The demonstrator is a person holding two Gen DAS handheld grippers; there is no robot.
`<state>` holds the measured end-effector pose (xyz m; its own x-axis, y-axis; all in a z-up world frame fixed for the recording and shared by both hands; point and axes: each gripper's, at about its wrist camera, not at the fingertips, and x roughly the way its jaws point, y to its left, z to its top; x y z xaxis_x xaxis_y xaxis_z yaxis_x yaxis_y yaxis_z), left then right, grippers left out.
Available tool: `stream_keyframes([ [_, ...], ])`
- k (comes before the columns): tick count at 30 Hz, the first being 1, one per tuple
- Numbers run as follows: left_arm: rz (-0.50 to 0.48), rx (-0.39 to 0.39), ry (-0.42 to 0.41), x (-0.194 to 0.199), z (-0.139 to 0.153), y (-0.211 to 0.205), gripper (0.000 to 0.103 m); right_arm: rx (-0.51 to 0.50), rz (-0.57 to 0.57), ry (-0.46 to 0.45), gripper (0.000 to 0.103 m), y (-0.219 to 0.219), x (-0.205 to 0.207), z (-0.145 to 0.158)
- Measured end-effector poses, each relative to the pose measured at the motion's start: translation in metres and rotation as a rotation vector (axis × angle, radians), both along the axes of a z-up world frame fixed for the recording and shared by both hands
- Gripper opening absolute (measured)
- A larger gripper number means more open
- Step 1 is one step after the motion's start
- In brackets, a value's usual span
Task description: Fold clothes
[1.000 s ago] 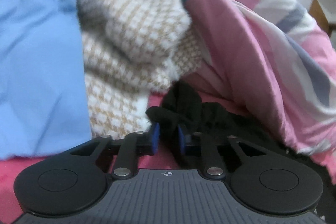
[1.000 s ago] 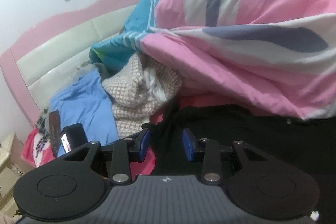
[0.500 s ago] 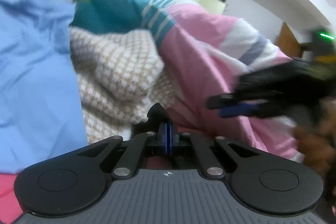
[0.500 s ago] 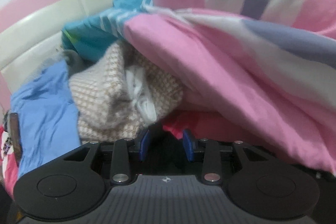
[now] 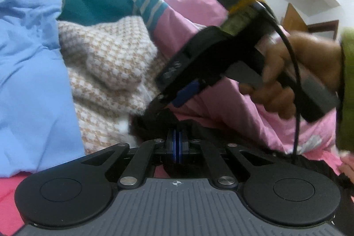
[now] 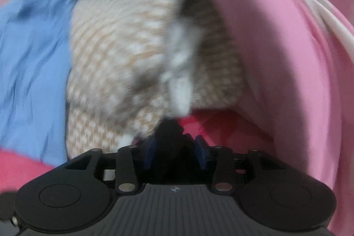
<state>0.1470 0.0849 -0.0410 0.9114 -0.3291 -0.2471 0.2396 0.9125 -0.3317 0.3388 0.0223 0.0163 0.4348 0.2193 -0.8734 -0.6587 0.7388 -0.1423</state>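
Your widest thing in view is the pink quilt, heaped across the right and back of the bed, with teal and white stripes at its upper edge. To its left lies the blue cloth, spread in loose folds and touching the checked knit, a beige-and-white piece bunched between the blue cloth and the quilt. Beneath them shows the red bedsheet.

The black garment lies low on the bed, just in front of the knit and under the quilt's edge, a crumpled corner of it raised.

Your left claw is closed, its 2 blue pads pressed together on a pinch of the black garment. Your right claw stands apart at the pads, with a fold of the black garment between them; the right wrist view is blurred, so you cannot tell whether the pads touch it. In the left wrist view your right hand wraps the handle, tilting that claw down toward the same raised corner.
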Motion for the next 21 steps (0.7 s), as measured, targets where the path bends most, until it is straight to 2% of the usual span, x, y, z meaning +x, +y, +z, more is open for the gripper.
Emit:
stream_keyframes([
  [3, -0.026, 0.027, -0.006, -0.001, 0.000, -0.006, 0.000, -0.114, 0.074, -0.006, 0.047, 0.023, -0.005, -0.007],
  [7, -0.057, 0.055, -0.008, -0.001, -0.001, -0.013, 0.000, -0.184, 0.134, 0.006, 0.047, 0.046, -0.010, -0.021],
  [13, -0.078, 0.040, 0.012, 0.002, -0.004, -0.012, 0.000, -0.293, 0.125, -0.011, 0.047, 0.061, -0.006, -0.044],
  [21, -0.091, 0.035, 0.023, 0.005, -0.006, -0.013, 0.000, -0.288, 0.061, -0.034, 0.039, 0.059, -0.001, -0.055],
])
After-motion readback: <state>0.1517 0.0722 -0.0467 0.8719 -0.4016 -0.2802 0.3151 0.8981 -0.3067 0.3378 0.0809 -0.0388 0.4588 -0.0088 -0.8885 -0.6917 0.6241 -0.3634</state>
